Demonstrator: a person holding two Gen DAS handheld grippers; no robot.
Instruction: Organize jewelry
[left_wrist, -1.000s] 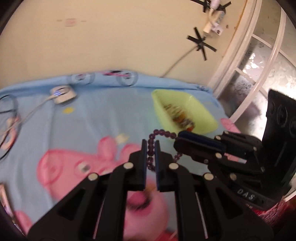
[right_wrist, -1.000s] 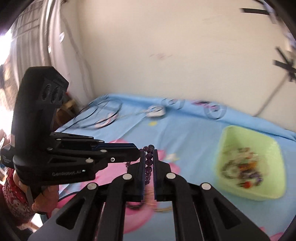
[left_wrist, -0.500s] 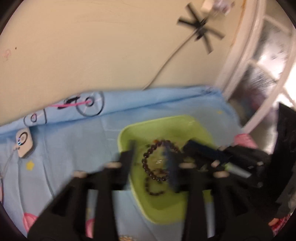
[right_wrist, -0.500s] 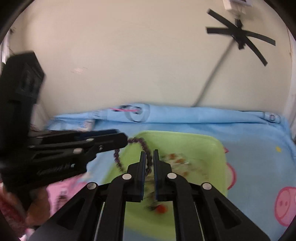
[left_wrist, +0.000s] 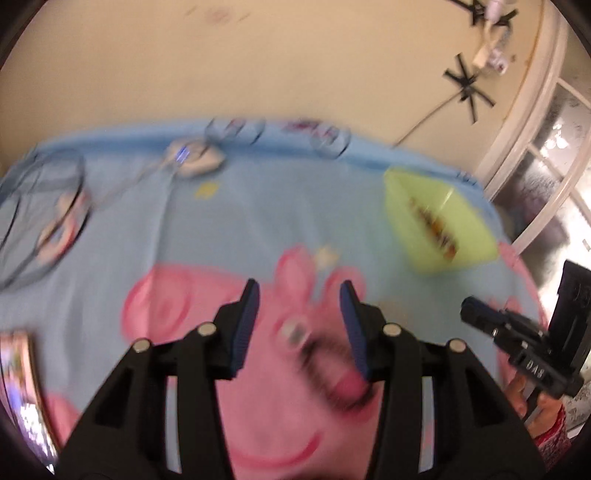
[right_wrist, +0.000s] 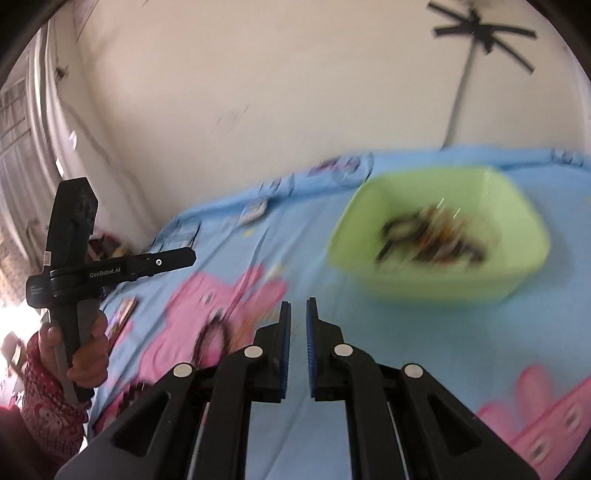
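Left gripper (left_wrist: 299, 295), low in the centre of its own frame, has its jaws spread wide with nothing between them, and it hangs above the pink pig printed on the blue sheet (left_wrist: 229, 229). In its own view the right gripper (right_wrist: 297, 314) has its blue pads (right_wrist: 285, 325) nearly together, a narrow slit of sheet showing through and nothing caught there.

Judging by both grippers holding nothing while a tangle of beaded jewelry (right_wrist: 428, 240) lies in the green tray (right_wrist: 443, 284), the step in hand looks like the reach for the next loose piece. A dark bracelet-like loop (right_wrist: 212, 338) lies on the pig print, left of the right gripper's tips; blur hides what it really is. The next move calls for settling one gripper over that loop, opening wide enough to straddle its edge, and pinching low without snagging the cloth.

The left wrist view alone shows a white device with a blue light (left_wrist: 192, 160) near the upper left edge of the sheet, coiled cables (left_wrist: 40, 221) at far left, and the tray (left_wrist: 469, 258) at upper right. Only the right wrist view looks down into the tray, and it catches the hand (right_wrist: 83, 350) gripping the left tool.
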